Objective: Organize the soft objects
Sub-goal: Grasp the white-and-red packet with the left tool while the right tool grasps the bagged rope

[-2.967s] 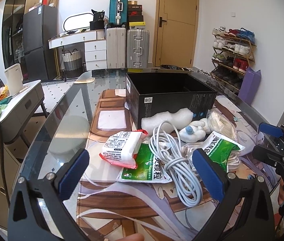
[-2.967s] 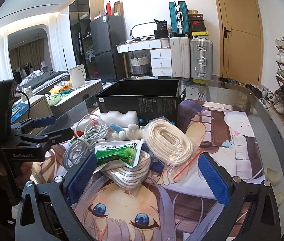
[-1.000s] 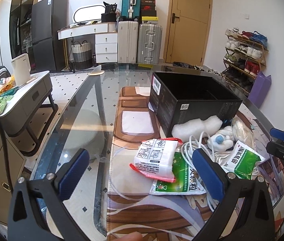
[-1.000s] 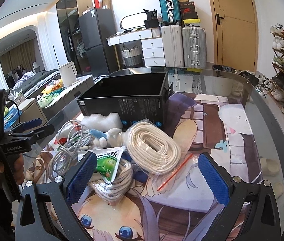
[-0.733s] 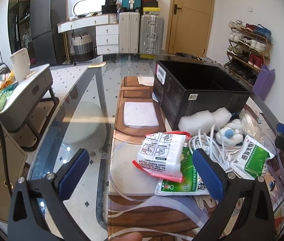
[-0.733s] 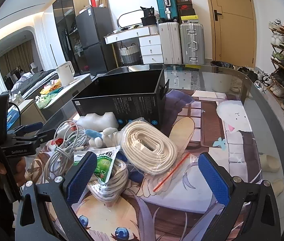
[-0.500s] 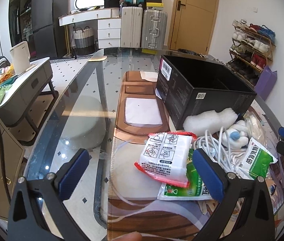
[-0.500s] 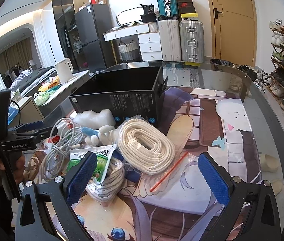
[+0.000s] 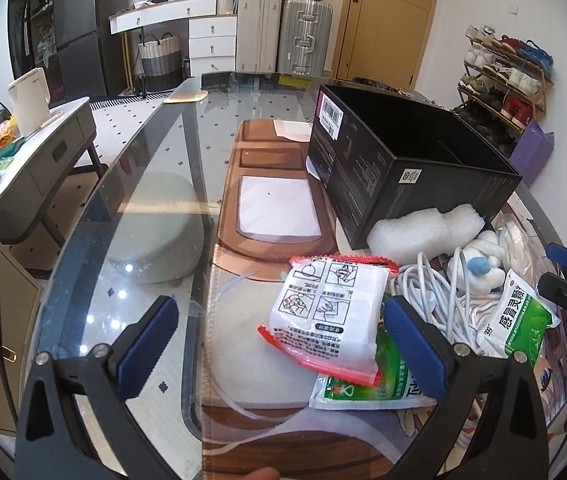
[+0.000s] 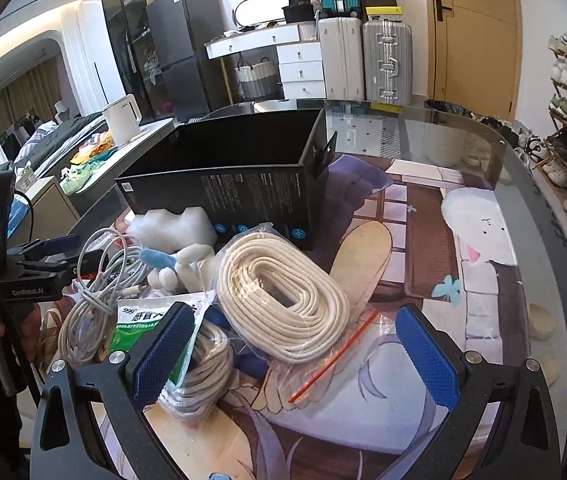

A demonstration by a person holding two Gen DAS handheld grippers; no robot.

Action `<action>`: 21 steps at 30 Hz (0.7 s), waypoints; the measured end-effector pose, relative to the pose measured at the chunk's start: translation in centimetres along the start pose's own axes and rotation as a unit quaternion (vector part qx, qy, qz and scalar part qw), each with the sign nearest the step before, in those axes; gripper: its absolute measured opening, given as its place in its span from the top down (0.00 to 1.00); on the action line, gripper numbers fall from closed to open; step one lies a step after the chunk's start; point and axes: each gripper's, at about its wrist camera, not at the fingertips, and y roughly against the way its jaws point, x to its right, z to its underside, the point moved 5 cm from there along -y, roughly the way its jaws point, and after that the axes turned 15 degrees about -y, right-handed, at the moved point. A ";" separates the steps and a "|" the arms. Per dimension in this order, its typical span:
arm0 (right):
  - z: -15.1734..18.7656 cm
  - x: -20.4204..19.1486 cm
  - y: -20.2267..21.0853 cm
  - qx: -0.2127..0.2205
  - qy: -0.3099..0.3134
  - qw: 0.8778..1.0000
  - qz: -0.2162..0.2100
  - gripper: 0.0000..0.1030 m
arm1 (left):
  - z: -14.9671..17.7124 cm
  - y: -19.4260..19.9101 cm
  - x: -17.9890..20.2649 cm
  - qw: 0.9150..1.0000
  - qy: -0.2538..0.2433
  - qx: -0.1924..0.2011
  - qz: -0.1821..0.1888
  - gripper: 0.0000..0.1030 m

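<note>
An open black box [image 9: 411, 164] stands on the glass table, also in the right wrist view [image 10: 235, 184]. In front of it lie a white red-edged packet [image 9: 333, 312], a green sachet [image 9: 367, 388], a white foam piece [image 9: 423, 228], a grey cable bundle [image 10: 91, 292], a white plush with a blue part [image 10: 179, 264], a second green sachet [image 9: 519, 324] and a bagged coil of cream rope [image 10: 283, 296]. My left gripper [image 9: 279, 344] is open just before the white packet. My right gripper [image 10: 291, 356] is open over the rope bag.
A printed mat [image 10: 475, 280] covers the table's right part. The glass edge [image 9: 83, 240] runs along the left. A stool [image 9: 155, 224] shows under the glass. Suitcases [image 9: 283, 36], drawers and a shoe rack [image 9: 503, 68] stand by the far wall.
Both grippers have moved closer to the pile and lower. The left one has drifted leftward to face the white packet. Both stay open and nothing was taken hold of.
</note>
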 end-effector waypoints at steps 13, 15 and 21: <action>-1.1 0.6 -2.4 -0.031 0.015 0.999 0.003 0.00 | -0.2 -0.6 0.2 1.000 -0.003 -0.010 0.010 0.02; -1.1 0.4 -2.7 -0.036 0.020 0.999 -0.001 0.00 | -0.2 -0.6 0.2 1.000 -0.004 -0.009 0.012 0.03; -1.3 0.1 -3.7 -0.049 0.029 0.998 -0.011 0.00 | -0.3 -0.9 0.4 1.000 -0.006 -0.011 0.022 0.11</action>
